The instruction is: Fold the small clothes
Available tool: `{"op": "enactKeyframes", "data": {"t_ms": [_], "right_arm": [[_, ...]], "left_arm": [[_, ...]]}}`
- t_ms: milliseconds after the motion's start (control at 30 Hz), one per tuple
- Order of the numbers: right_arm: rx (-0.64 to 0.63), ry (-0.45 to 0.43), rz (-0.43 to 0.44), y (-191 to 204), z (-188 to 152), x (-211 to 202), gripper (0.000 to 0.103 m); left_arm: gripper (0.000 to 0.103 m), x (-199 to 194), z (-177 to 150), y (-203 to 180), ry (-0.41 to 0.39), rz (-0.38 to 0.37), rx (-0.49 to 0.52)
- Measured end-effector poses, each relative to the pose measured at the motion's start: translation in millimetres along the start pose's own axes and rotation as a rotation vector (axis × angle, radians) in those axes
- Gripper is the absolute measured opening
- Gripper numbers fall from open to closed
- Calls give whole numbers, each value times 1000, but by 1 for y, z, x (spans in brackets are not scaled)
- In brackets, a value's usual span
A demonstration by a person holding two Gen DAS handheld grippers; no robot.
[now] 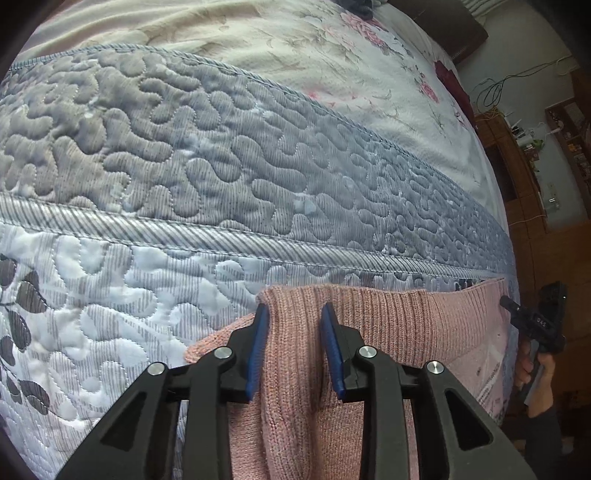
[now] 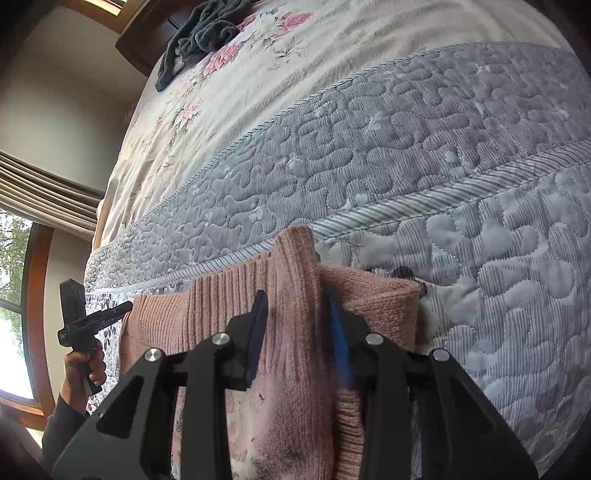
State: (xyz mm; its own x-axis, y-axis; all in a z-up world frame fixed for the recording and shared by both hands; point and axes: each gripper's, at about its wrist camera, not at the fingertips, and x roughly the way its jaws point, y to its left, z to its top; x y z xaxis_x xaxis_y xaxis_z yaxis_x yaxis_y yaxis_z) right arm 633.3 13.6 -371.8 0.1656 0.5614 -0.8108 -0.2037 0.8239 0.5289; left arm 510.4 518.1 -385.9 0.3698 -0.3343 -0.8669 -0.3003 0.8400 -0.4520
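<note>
A pink knit sweater (image 1: 388, 325) lies at the near edge of the bed. My left gripper (image 1: 294, 308) is shut on a bunched ridge of its ribbed knit, which fills the gap between the blue pads (image 1: 255, 354). In the right wrist view the sweater (image 2: 221, 306) rises in a raised fold between the fingers of my right gripper (image 2: 295, 295), which is shut on it. One folded layer (image 2: 373, 295) sticks out to the right of that gripper. Each view shows the other gripper's handle in a hand (image 1: 535, 365), (image 2: 83, 365) at the sweater's far side.
A blue-grey quilted bedspread (image 1: 221, 147) covers the near bed, with a floral sheet (image 2: 229, 74) beyond it. A dark crumpled cloth (image 2: 199, 33) lies at the far end by a dark wooden headboard (image 1: 454, 29). Wooden furniture with cables (image 1: 517, 147) stands beside the bed; a window (image 2: 14, 277) is on the other side.
</note>
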Motion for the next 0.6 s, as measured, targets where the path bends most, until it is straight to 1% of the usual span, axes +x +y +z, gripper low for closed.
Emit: {"op": "enactKeyframes", "data": {"t_ms": [33, 100, 200, 267, 333, 367, 400, 433, 467, 500, 533, 567, 600], "right_arm": [[-1, -5, -3, 0, 0, 0, 33], [-19, -17, -16, 4, -1, -4, 6], [-54, -83, -9, 12, -3, -21, 6], [-41, -123, -1, 11, 0, -30, 5], [-23, -147, -22, 7, 3, -31, 5], [-14, -144, -31, 4, 6, -28, 6], [-5, -131, -43, 1, 7, -21, 6], [7, -102, -49, -3, 7, -11, 9], [23, -65, -55, -8, 7, -1, 18], [31, -47, -71, -10, 4, 5, 28], [25, -63, -73, -10, 0, 2, 29], [18, -91, -77, -9, -4, -5, 32], [6, -126, -88, -6, -11, -16, 35]], "left_arm": [[7, -2, 1, 2, -17, -10, -19], [7, -13, 2, 3, -70, -37, -40], [6, -37, 2, -3, -165, -45, -22], [6, -53, 6, -2, -232, -69, -31], [6, -57, 11, 1, -256, -83, -47], [6, -52, 13, 3, -246, -75, -49], [6, -44, 14, 3, -224, -48, -44], [6, -33, 14, 5, -196, -4, -38], [7, -24, 13, 10, -164, 20, -50], [8, -19, 10, 16, -153, 28, -76], [7, -23, 6, 20, -175, 37, -97], [9, -33, 2, 20, -220, 41, -100], [11, -47, -3, 17, -261, 21, -84]]}}
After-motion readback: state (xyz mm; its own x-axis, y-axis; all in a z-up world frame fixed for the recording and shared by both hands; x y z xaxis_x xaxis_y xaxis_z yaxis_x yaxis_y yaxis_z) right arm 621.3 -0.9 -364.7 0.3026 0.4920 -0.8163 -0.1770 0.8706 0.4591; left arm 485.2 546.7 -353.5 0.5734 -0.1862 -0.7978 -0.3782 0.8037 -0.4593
